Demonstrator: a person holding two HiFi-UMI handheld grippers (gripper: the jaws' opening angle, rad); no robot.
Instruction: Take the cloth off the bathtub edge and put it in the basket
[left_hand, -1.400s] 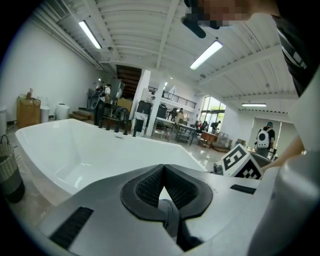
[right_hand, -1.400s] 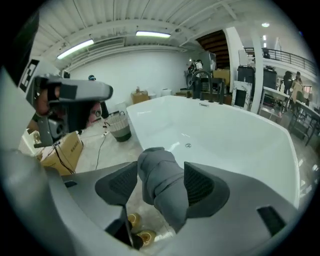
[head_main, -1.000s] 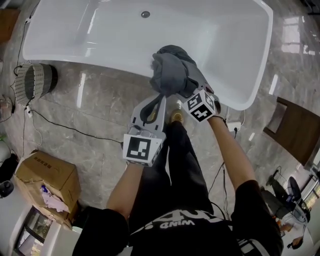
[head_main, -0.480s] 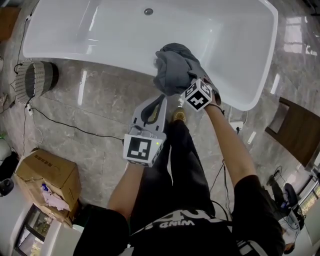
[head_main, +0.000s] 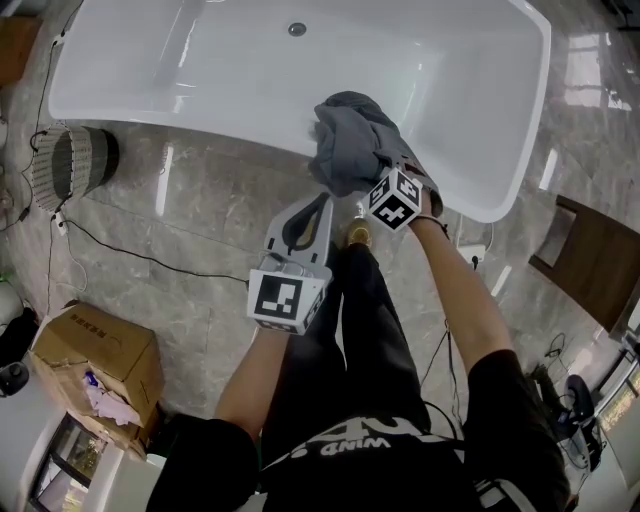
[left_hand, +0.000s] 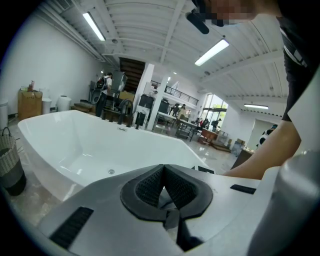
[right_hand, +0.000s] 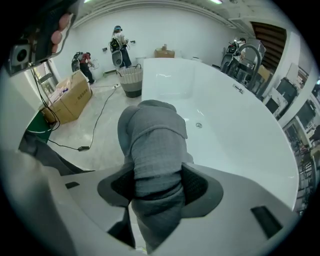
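A grey cloth (head_main: 350, 140) lies bunched on the near rim of the white bathtub (head_main: 200, 125). My right gripper (head_main: 368, 176) reaches into it from below, its fingertips hidden under the folds. In the right gripper view the cloth (right_hand: 152, 145) fills the gap of the right gripper (right_hand: 157, 187); its jaws are closing and both pads touch the fabric. My left gripper (head_main: 318, 200) hovers over the floor just below the cloth, apart from it. Seen in its own view, the left gripper (left_hand: 163, 167) is shut and empty. The woven basket (head_main: 65, 165) stands on the floor at the tub's left end.
A cardboard box (head_main: 95, 355) sits at the lower left, and a black cable (head_main: 130, 250) runs across the marble floor. A brown wooden panel (head_main: 590, 260) stands at the right. The person's legs are directly under both grippers. The basket (right_hand: 131, 80) stands beside the tub's end.
The right gripper has turned slightly and pushed a little further into the cloth, which sits bunched a bit higher on the rim. The left gripper has barely moved.
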